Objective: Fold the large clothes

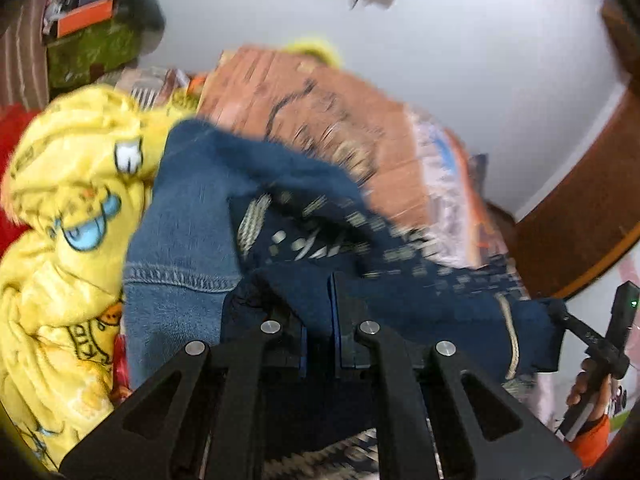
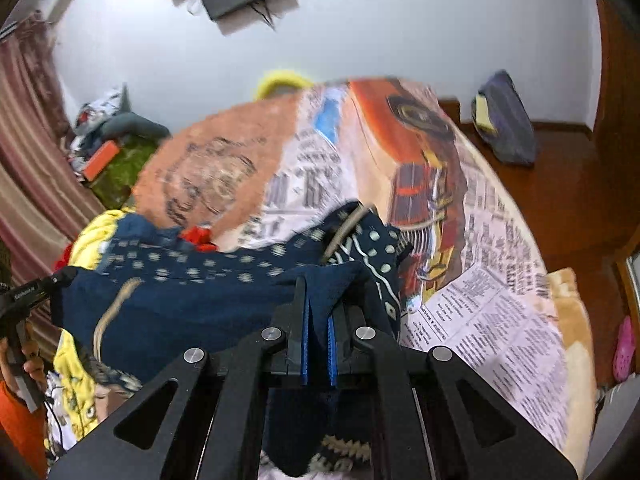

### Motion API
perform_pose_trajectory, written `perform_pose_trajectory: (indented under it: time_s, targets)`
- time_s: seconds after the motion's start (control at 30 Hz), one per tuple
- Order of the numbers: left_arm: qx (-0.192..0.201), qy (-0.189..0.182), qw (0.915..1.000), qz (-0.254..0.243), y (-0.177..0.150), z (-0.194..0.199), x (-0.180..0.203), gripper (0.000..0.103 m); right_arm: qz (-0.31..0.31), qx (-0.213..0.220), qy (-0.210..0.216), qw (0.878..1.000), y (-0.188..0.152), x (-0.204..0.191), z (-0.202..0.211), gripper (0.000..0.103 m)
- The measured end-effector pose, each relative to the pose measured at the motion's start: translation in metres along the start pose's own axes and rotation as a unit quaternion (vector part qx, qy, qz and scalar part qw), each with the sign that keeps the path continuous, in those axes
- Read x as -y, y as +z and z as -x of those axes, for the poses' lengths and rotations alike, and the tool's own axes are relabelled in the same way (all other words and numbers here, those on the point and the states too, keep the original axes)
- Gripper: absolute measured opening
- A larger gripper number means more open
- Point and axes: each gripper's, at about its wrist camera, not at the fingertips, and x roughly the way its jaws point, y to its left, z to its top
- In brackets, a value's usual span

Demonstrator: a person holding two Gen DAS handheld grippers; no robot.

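The bed with its newspaper-print cover lies far ahead of me. My left gripper and right gripper have their jaws shut on the dark blue garment, which stretches left to right between them, both equally near.

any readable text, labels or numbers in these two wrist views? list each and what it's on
None can be read with confidence.
Newspaper-print bedspread: columns and headlines, too small and blurred to read.
Left gripper body, seen from the right wrist: a small white label, too small to read.
Yellow cartoon blanket: drawings only, lettering unreadable.
Dark blue patterned garment: dots and line patterns, no words.
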Motion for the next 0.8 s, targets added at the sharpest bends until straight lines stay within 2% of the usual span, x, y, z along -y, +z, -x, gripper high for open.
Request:
perform_pose_trajectory:
  time_s: [0.1, 0.17, 0.27, 0.33, 0.37, 0.43, 0.5, 0.53, 0.6, 0.67, 0.8]
  targets:
    - [-0.016, 0.007, 0.9998, -0.004, -0.008, -0.024, -0.008, 0.011, -0.009, -0.035, 0.002, 0.999, -0.006, 0.011, -0.025, 0.007]
    - [-0.011, 0.015, 0.9996, -0.02, -0.011, -0.027, -0.006, 0.011, 0.001, -0.046, -0.001, 0.999, -0.011, 0.012, -0.032, 0.007]
    - [-0.007, 0.035, 0.9973, -0.064, -0.015, -0.023, 0.005, 0.011, 0.015, -0.045, -0.001, 0.999, -0.013, 0.01, -0.025, 0.013]
    - [-0.01, 0.053, 0.9935, -0.1, -0.017, -0.016, 0.015, 0.012, 0.026, -0.053, -0.017, 0.998, -0.013, 0.007, -0.017, 0.021]
    - [-0.012, 0.065, 0.9908, -0.118, -0.018, -0.011, 0.02, 0.017, 0.038, -0.056, -0.028, 0.997, -0.013, 0.004, -0.012, 0.023]
    - [-0.012, 0.08, 0.9859, -0.147, -0.023, 0.0, 0.029, 0.025, 0.075, -0.056, -0.055, 0.994, -0.017, -0.005, -0.002, 0.035]
    - [-0.008, 0.082, 0.9831, -0.164, -0.028, 0.012, 0.035, 0.046, 0.113, -0.042, -0.079, 0.989, -0.024, -0.015, 0.012, 0.043]
    - [-0.004, 0.08, 0.9821, -0.171, -0.032, 0.02, 0.039, 0.053, 0.128, -0.035, -0.085, 0.988, -0.028, -0.02, 0.02, 0.046]
    - [0.012, 0.081, 0.9798, -0.182, -0.043, 0.035, 0.045, 0.075, 0.152, -0.027, -0.084, 0.985, -0.038, -0.029, 0.035, 0.048]
    - [0.036, 0.102, 0.9749, -0.195, -0.053, 0.047, 0.051, 0.084, 0.165, -0.027, -0.074, 0.983, -0.048, -0.037, 0.045, 0.048]
    - [0.057, 0.12, 0.9629, -0.235, -0.077, 0.06, 0.059, 0.087, 0.171, -0.044, -0.05, 0.983, -0.065, -0.047, 0.048, 0.049]
